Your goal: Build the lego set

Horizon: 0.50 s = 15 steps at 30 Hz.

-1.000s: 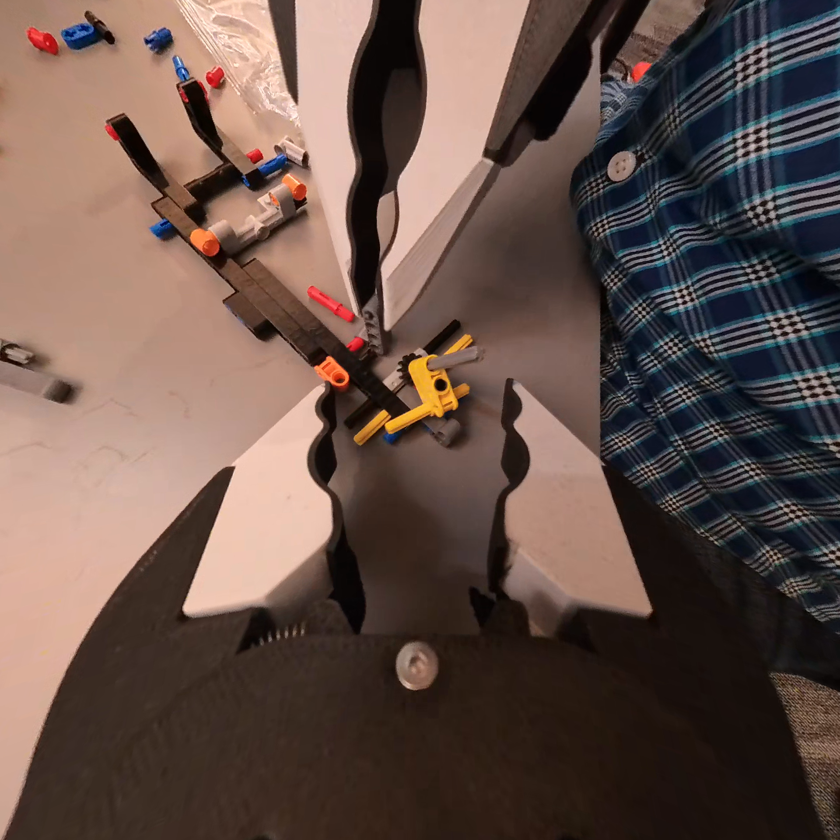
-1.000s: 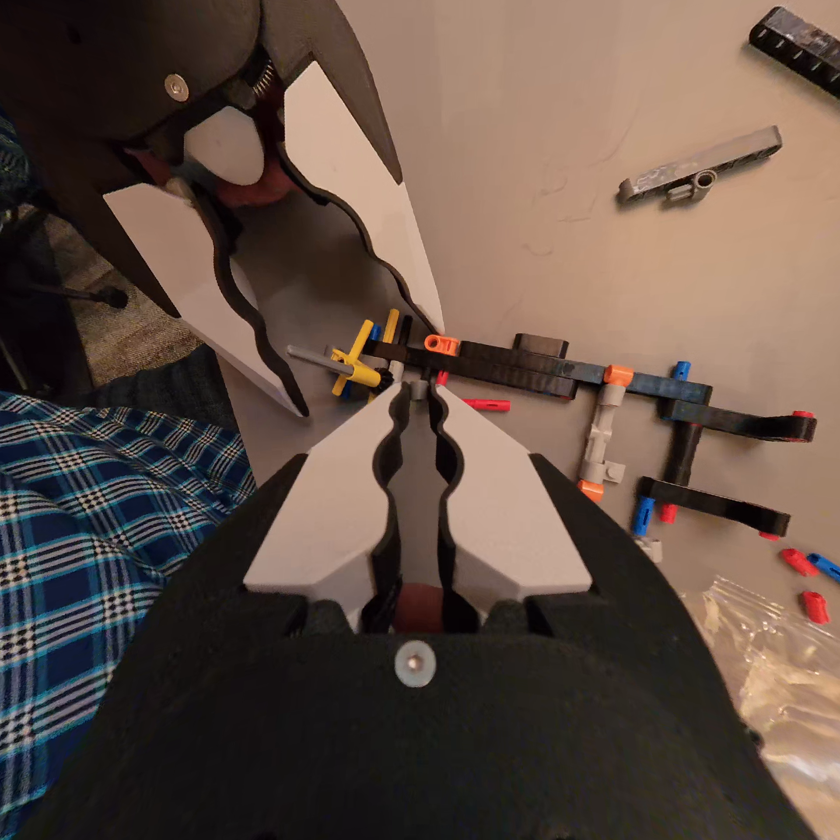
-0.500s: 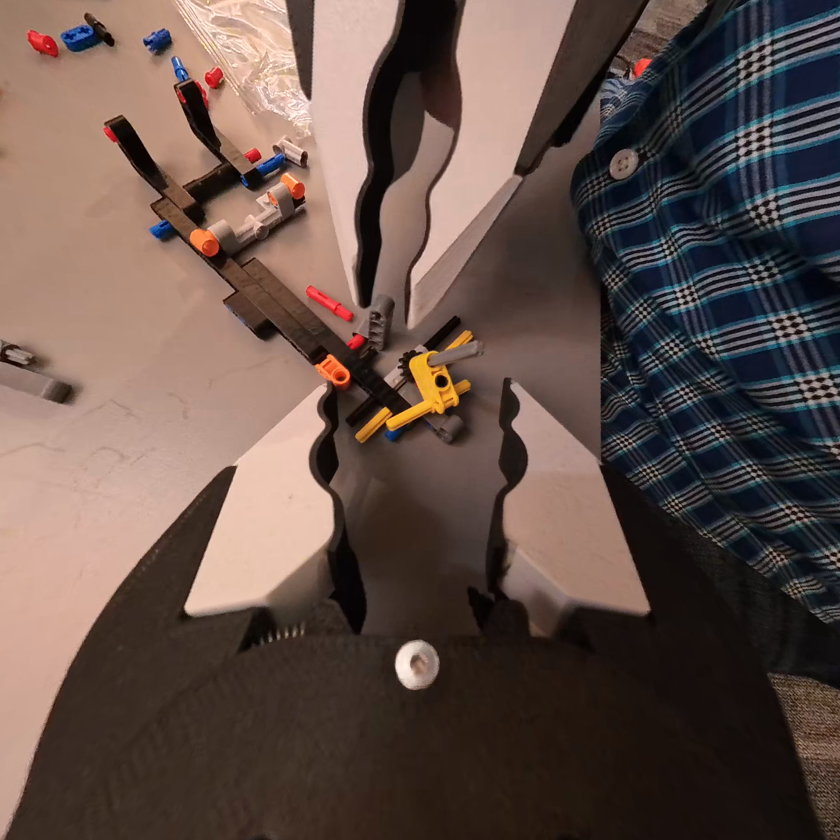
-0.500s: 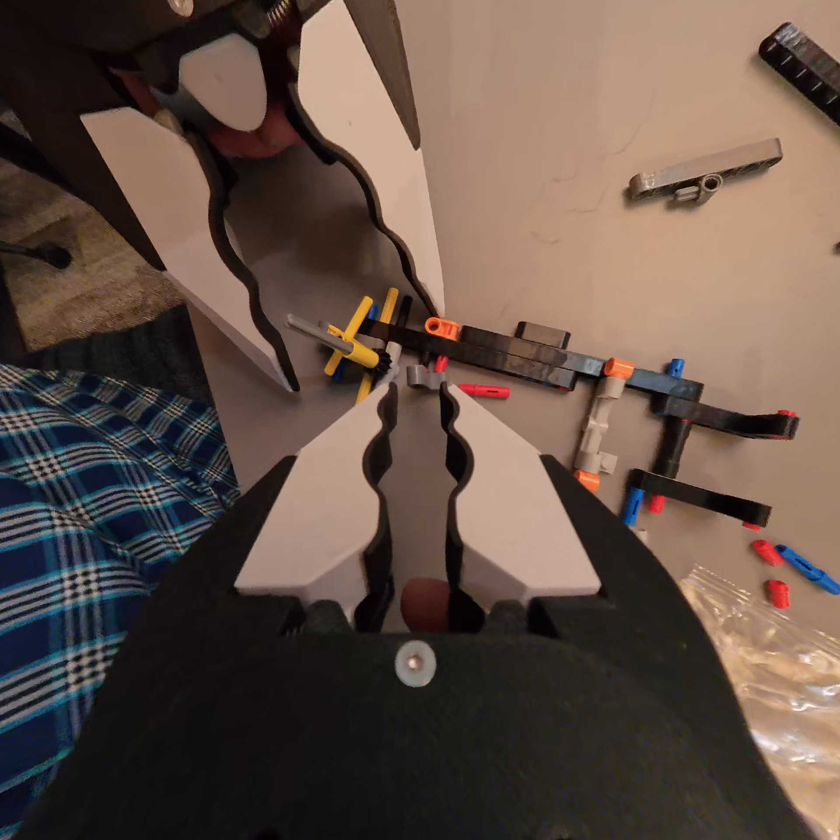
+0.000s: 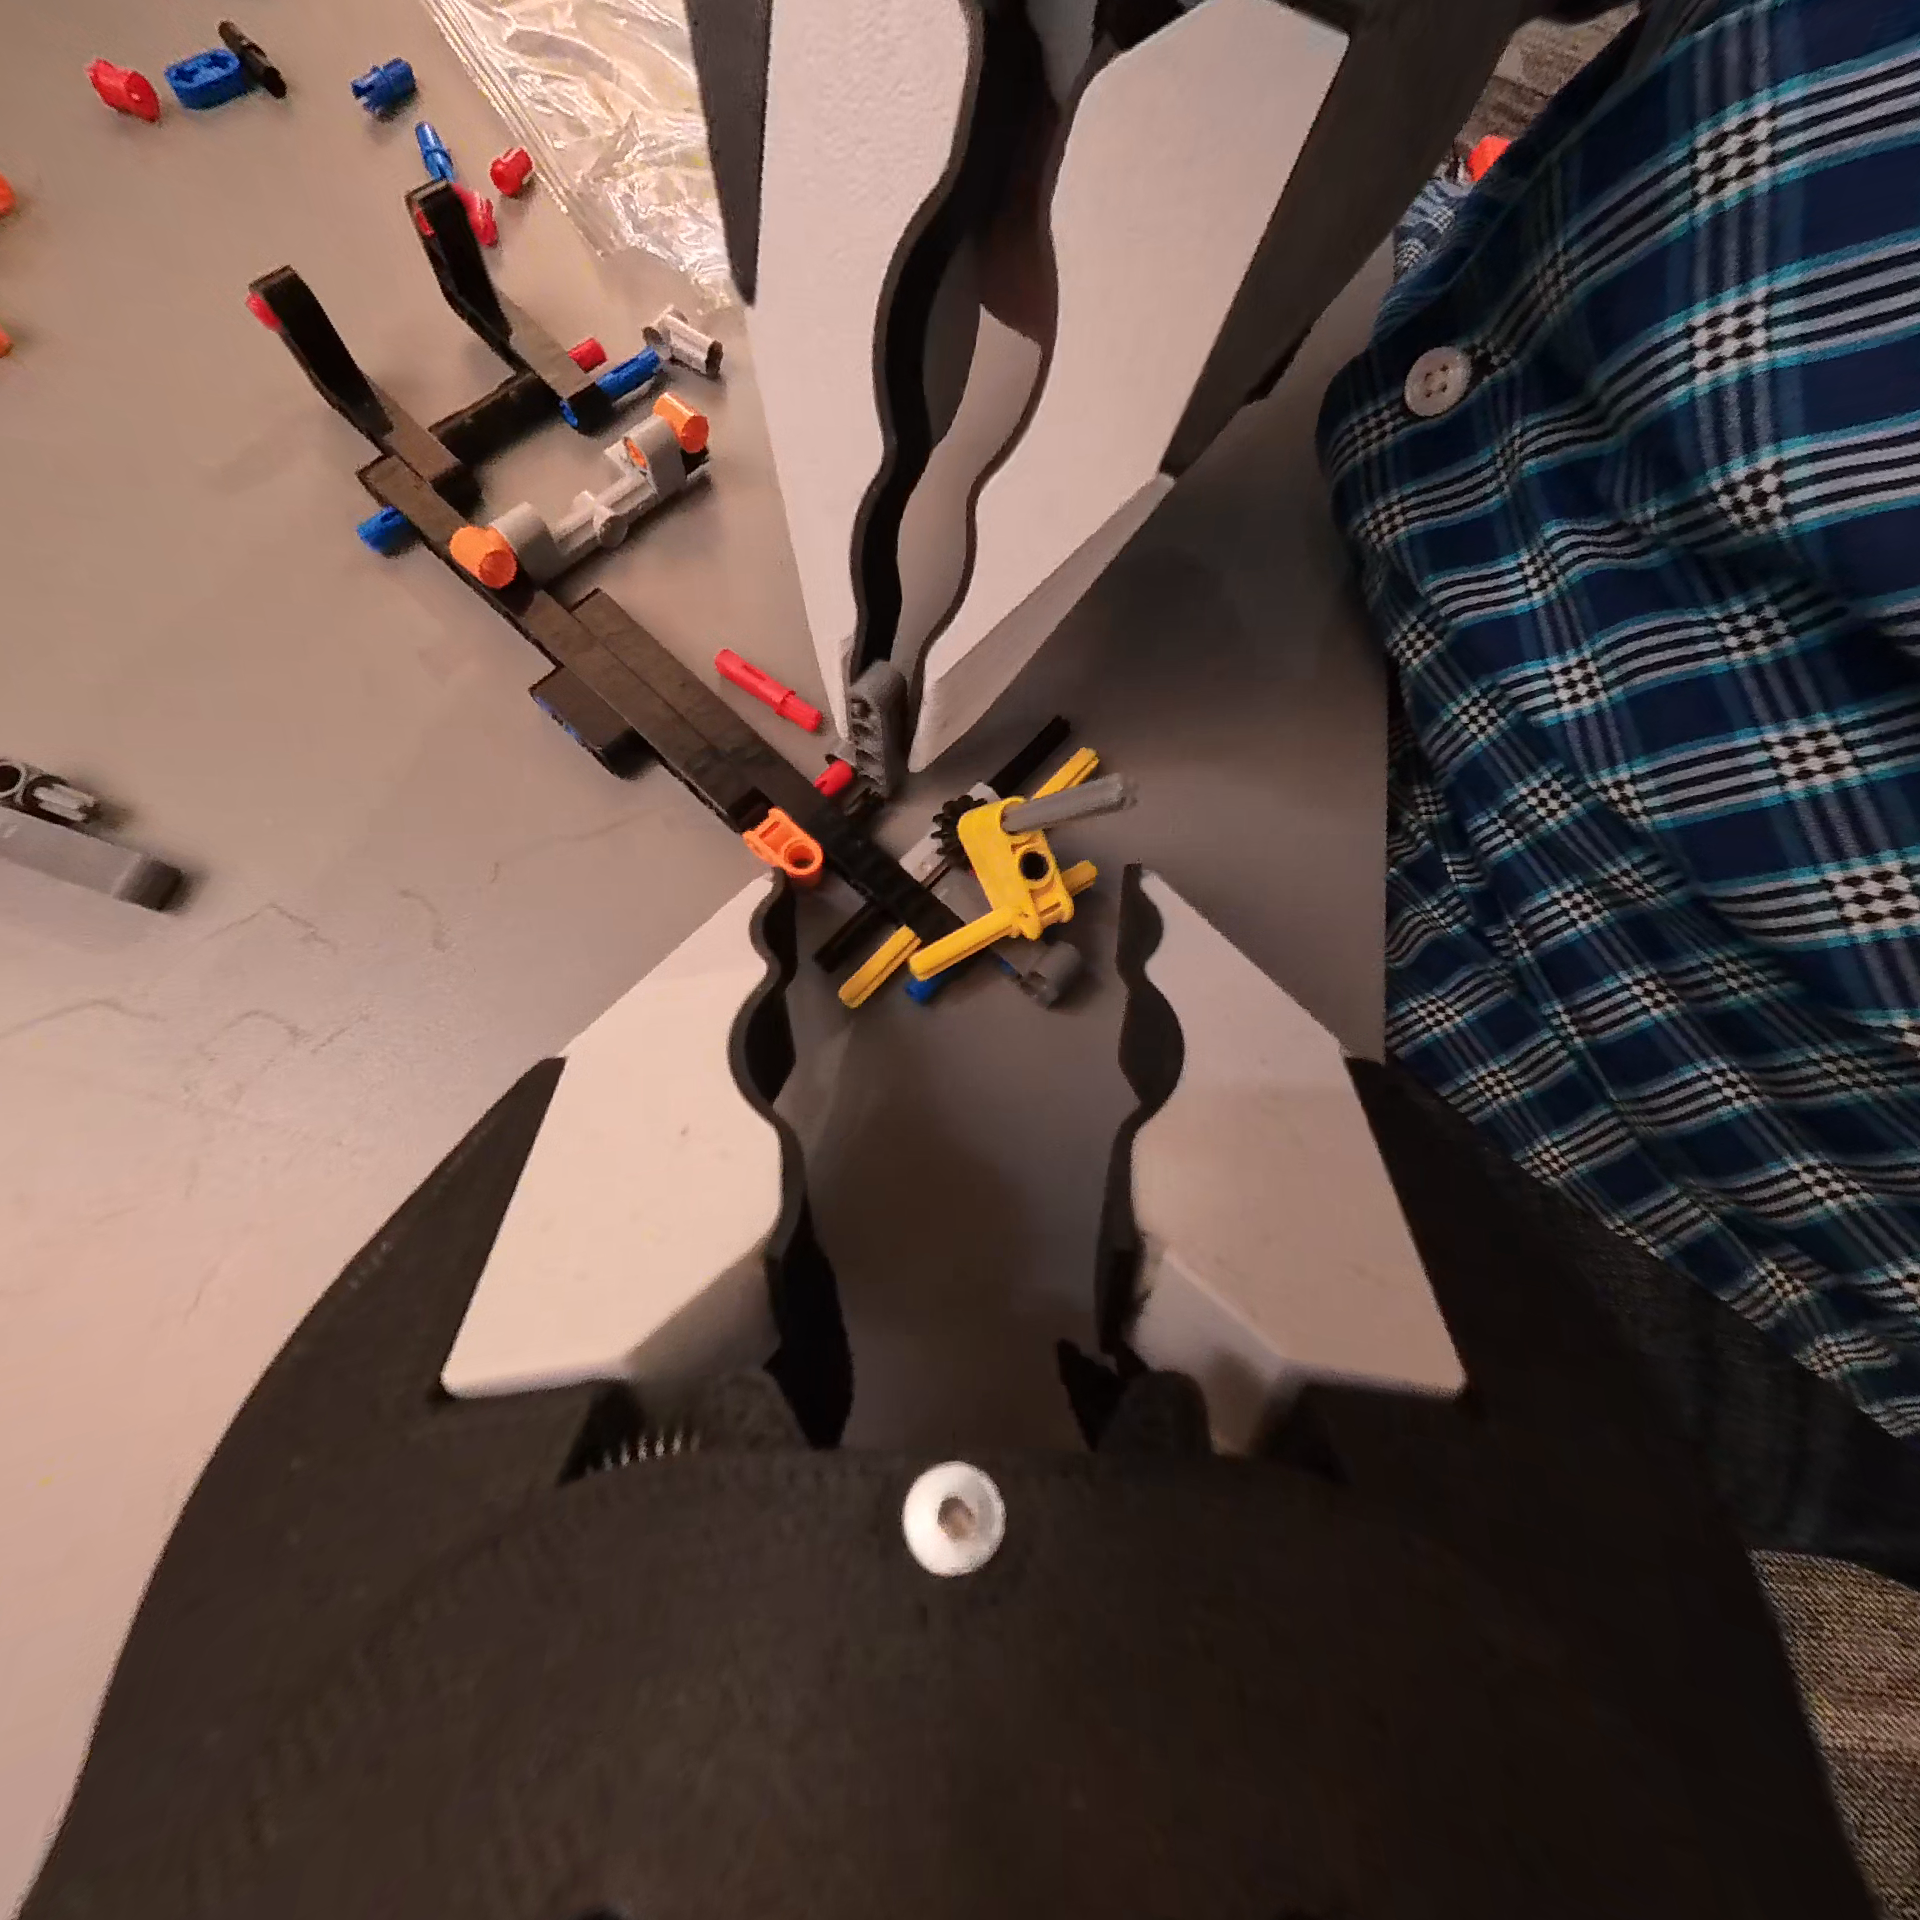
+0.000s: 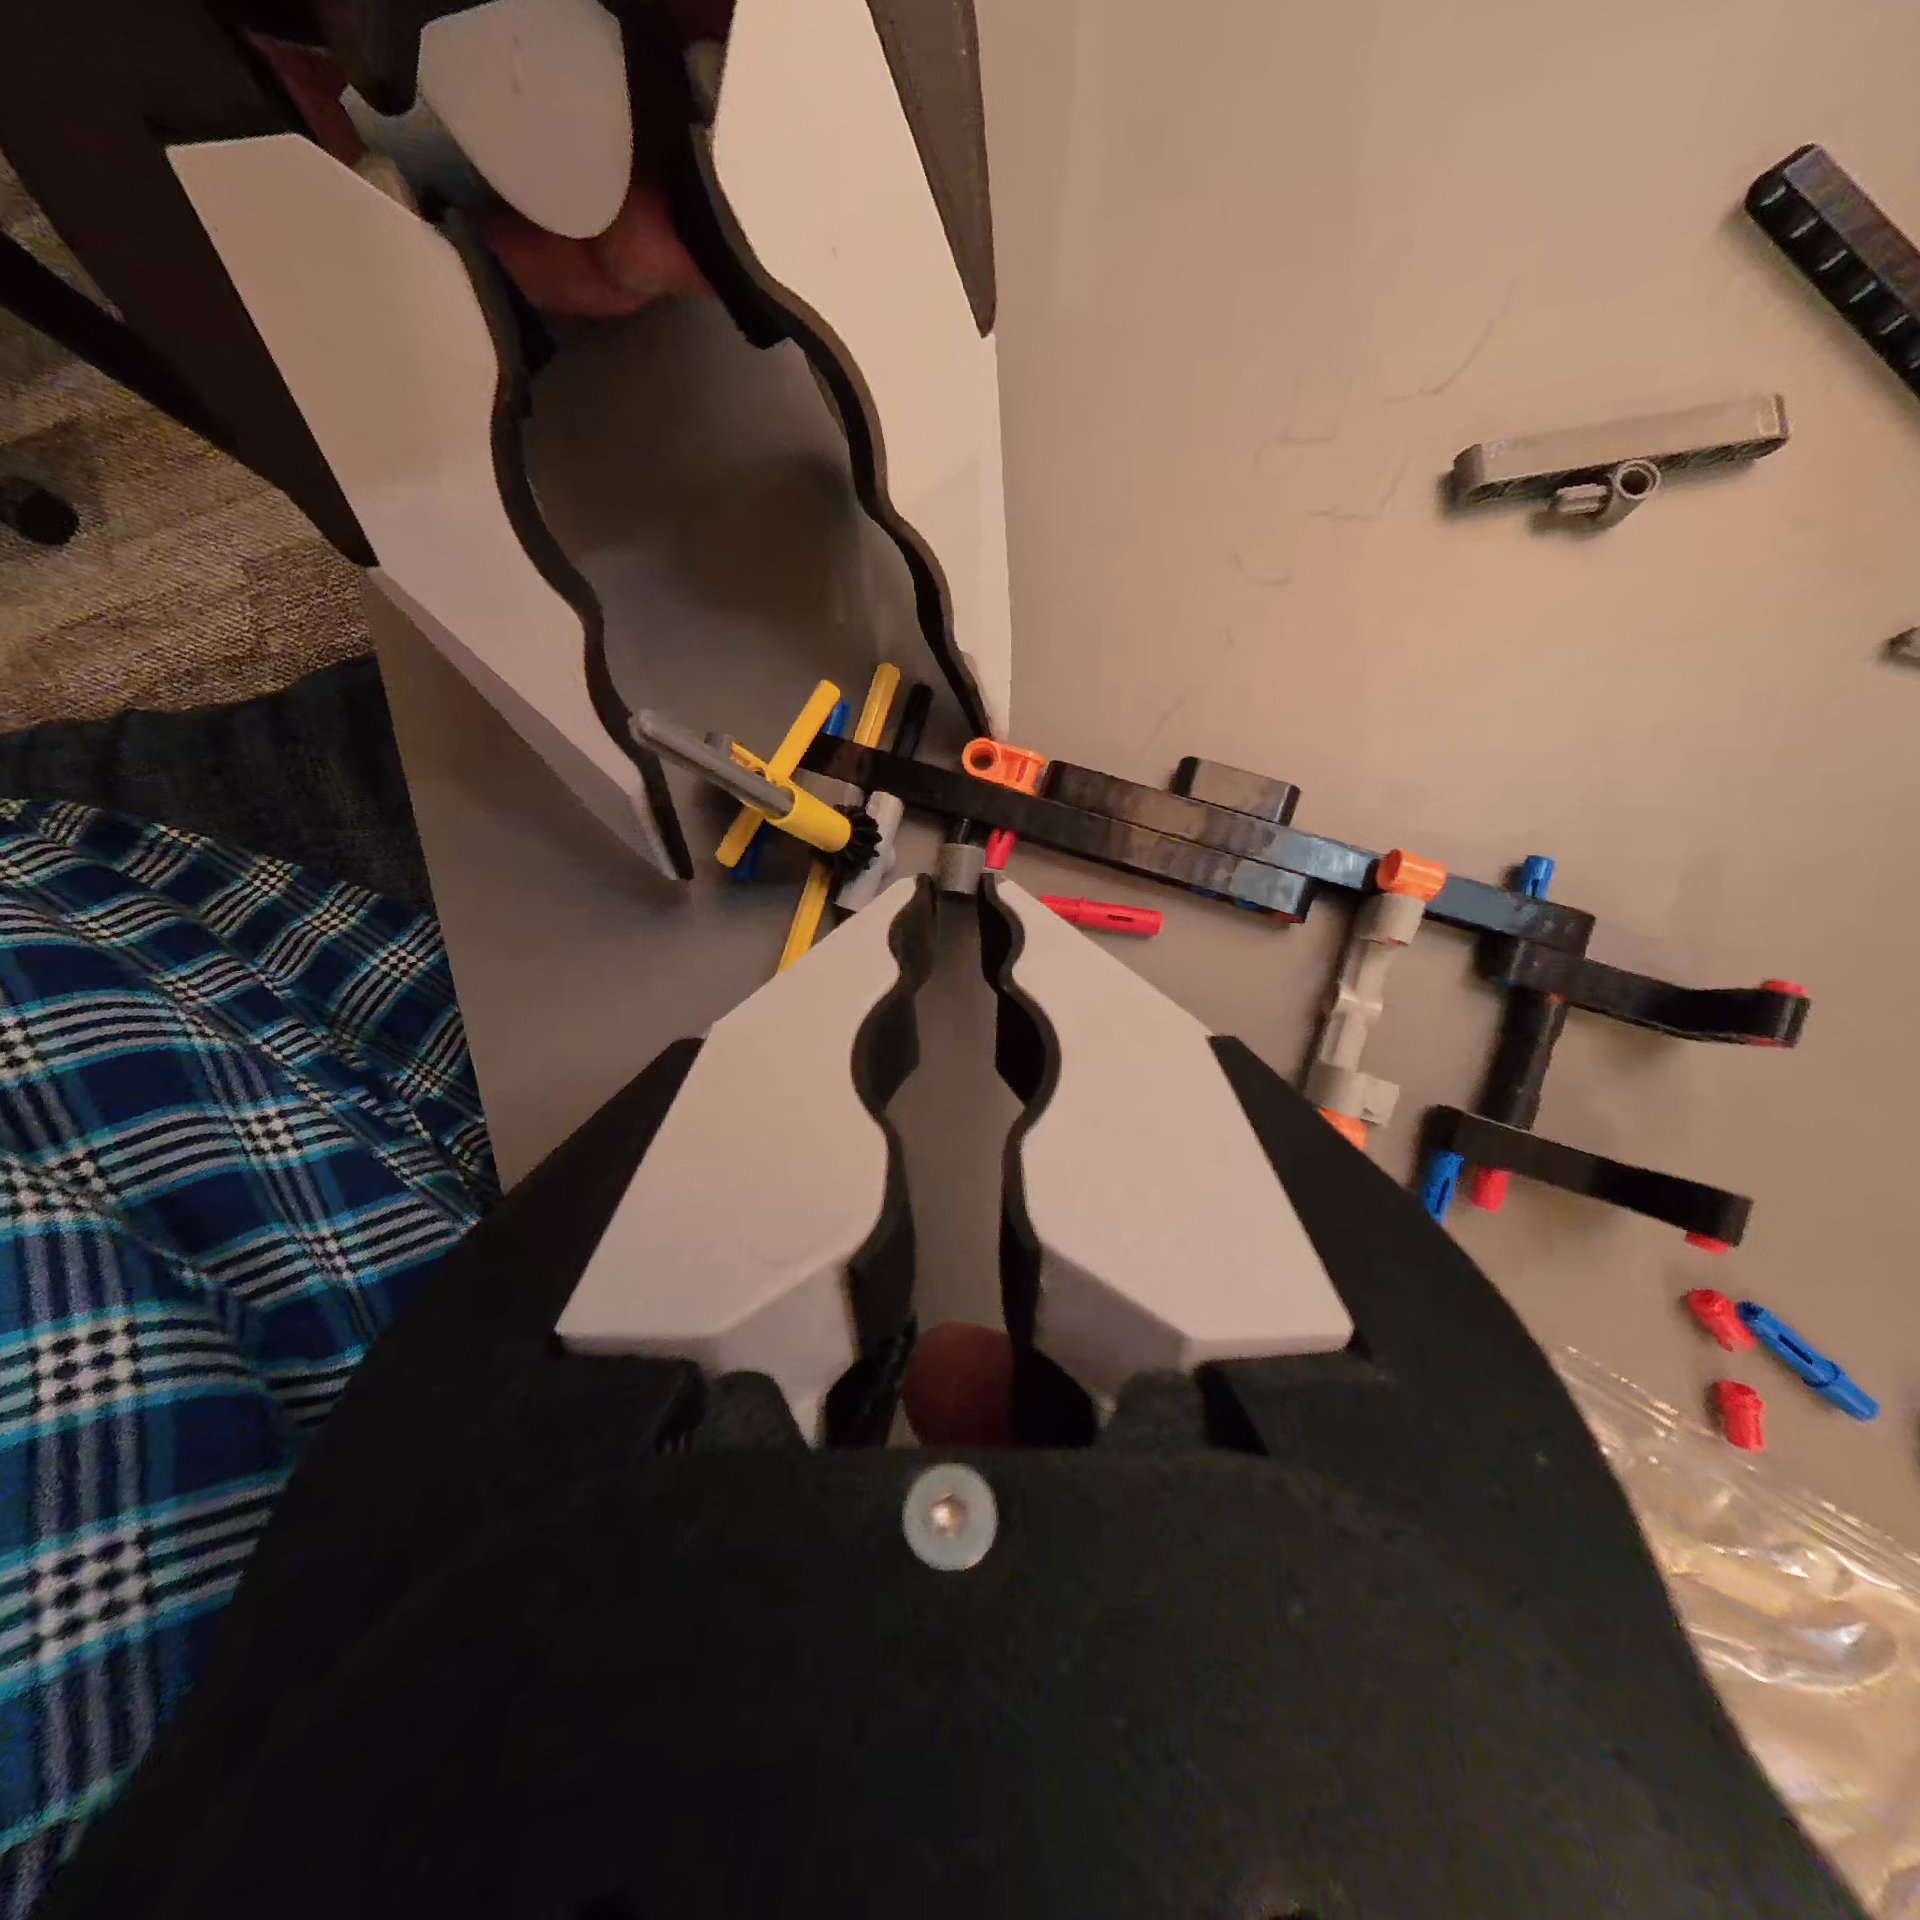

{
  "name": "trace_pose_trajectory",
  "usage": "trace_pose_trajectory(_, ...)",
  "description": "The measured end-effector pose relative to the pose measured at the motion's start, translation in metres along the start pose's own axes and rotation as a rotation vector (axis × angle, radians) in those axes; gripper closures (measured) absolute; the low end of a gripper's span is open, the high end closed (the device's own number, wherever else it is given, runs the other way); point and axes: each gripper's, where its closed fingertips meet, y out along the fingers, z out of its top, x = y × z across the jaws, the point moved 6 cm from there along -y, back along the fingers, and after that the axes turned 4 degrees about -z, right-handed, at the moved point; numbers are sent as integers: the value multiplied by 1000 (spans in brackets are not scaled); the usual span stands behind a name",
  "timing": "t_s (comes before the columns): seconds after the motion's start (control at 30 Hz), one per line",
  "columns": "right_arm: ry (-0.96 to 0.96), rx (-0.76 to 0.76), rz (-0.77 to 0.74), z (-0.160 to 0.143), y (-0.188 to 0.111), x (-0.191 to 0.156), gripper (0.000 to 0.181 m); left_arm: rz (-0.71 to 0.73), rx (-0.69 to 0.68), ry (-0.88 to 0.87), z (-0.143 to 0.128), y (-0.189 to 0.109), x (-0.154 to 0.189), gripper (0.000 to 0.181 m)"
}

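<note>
Lying on a plain grey tabletop (image 5: 312, 1039) — lego pieces (image 5: 582, 613), carpet (image 6: 156, 582) beyond.

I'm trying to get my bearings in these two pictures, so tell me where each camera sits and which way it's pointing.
Left wrist view: sits on the left hand-held gripper, looking along its open fingers down at the black lego frame on the table; a plaid shirt shows on the right.
Right wrist view: sits on the right hand-held gripper, facing the opposite way, fingers shut on a small grey piece; the plaid shirt shows on the left.
Shared: each shows the other gripper, the yellow piece, the orange connector and the loose red pin.
</note>
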Motion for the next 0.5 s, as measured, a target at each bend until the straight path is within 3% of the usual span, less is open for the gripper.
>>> trace_pose_trajectory(0.5,-41,47,-49,-3,0,-5,176,8,-2,0,0,0,0,128)
